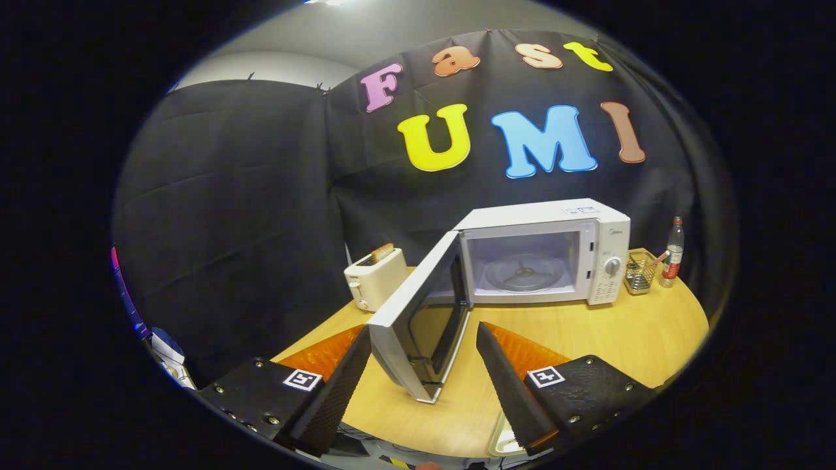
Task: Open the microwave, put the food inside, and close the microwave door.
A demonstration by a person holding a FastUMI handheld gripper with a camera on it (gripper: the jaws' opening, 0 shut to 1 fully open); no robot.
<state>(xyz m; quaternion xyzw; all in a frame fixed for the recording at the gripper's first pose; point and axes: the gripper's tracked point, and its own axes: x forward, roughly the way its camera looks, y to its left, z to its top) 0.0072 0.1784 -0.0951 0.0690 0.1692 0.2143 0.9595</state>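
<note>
In the gripper view the microwave [545, 251] stands right of centre on the round table [627, 333], its door [418, 313] swung wide toward the camera, so opening looks done. The gripper [421, 365] sits low in the frame, fingers spread, the door's free edge between them, holding nothing. Next comes fetching the food, perhaps on the tray [503, 444] cut off at bottom; I cannot tell.

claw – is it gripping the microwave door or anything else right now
Nothing is held. The claw is open, its fingers spread to either side of the swung-out microwave door's free edge, neither visibly pressing on it.
</note>
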